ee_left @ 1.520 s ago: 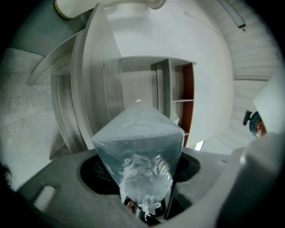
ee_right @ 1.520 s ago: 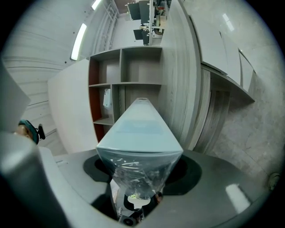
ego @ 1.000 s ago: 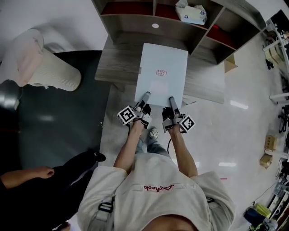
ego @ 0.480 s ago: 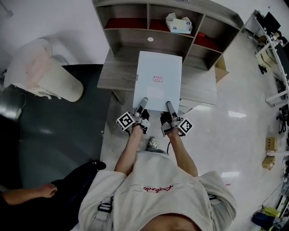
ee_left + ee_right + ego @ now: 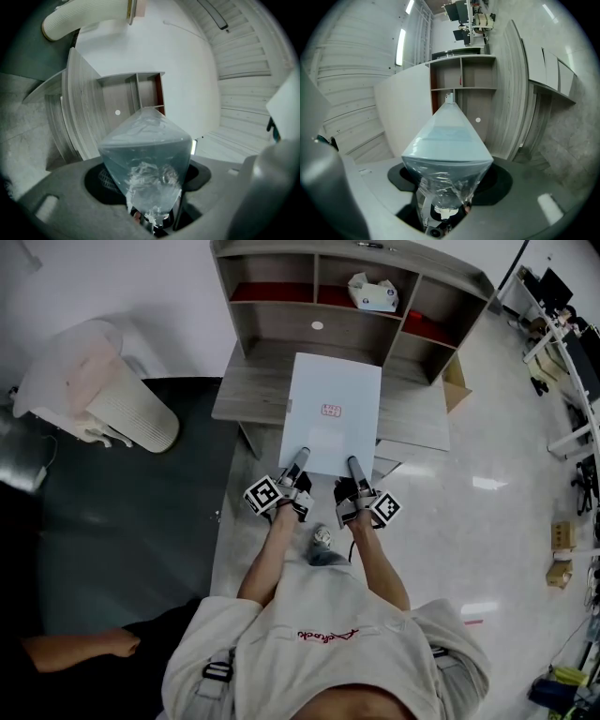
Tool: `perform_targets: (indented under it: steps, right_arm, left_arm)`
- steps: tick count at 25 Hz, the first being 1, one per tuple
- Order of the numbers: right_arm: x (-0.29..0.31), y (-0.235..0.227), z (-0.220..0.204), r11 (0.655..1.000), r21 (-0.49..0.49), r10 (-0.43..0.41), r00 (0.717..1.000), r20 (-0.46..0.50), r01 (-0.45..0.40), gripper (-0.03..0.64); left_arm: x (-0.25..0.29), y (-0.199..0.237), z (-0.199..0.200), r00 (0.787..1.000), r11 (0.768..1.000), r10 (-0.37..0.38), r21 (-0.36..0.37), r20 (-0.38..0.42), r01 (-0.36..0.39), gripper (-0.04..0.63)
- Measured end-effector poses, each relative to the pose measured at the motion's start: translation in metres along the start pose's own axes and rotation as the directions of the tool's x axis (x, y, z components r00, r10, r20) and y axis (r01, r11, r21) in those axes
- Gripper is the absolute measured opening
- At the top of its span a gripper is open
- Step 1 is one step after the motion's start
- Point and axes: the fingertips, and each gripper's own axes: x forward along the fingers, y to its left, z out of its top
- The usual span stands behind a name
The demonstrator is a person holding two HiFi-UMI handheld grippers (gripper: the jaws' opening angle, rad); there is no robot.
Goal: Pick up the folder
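The folder (image 5: 333, 413) is a pale, see-through plastic sheet with a small red label, lying out flat over the grey wooden desk (image 5: 248, 395). Both grippers hold its near edge, which overhangs the desk front. My left gripper (image 5: 302, 456) is shut on the near-left part and my right gripper (image 5: 353, 463) on the near-right part. In the left gripper view the folder (image 5: 145, 154) runs edge-on out of the jaws toward the shelves. The right gripper view shows the folder (image 5: 447, 145) the same way, its crinkled plastic pinched at the jaws.
A shelf unit (image 5: 319, 287) stands at the back of the desk with a tissue box (image 5: 372, 293) in one compartment. A white bin (image 5: 103, 390) stands to the left by a dark floor mat. Another person's arm (image 5: 84, 648) shows at lower left.
Both grippers keep the same hold on the folder. The folder and grippers sit slightly nearer to me against the desk. The bystander's hand at lower left has shifted.
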Motion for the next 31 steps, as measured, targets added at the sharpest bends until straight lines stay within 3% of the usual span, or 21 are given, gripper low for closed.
perform_targets:
  steps: [10, 16, 20, 23, 31]
  right_arm:
    - [-0.039, 0.009, -0.028, 1.0, -0.016, -0.002, 1.0, -0.007, 0.002, 0.29]
    - [-0.051, 0.014, -0.039, 1.0, -0.024, -0.003, 1.0, -0.015, 0.002, 0.29]
    - [-0.054, 0.018, -0.042, 1.0, -0.023, 0.0, 1.0, -0.013, 0.0, 0.29]
    - [-0.058, 0.021, -0.043, 0.999, -0.033, 0.006, 1.0, -0.016, -0.007, 0.29]
    - [-0.059, 0.026, -0.044, 0.999, -0.042, 0.016, 1.0, -0.02, -0.017, 0.29]
  left_arm:
    - [-0.044, -0.009, -0.02, 1.0, 1.0, -0.007, -0.008, -0.005, 0.007, 0.296]
    - [-0.055, -0.025, -0.026, 0.998, 0.996, -0.067, -0.055, 0.01, 0.068, 0.296]
    - [-0.063, -0.018, -0.025, 1.0, 1.0, -0.017, -0.005, -0.002, 0.017, 0.296]
    - [-0.063, -0.026, -0.028, 0.999, 0.998, -0.05, -0.028, 0.001, 0.05, 0.296]
    - [-0.066, -0.022, -0.029, 1.0, 1.0, -0.028, -0.004, -0.005, 0.028, 0.296]
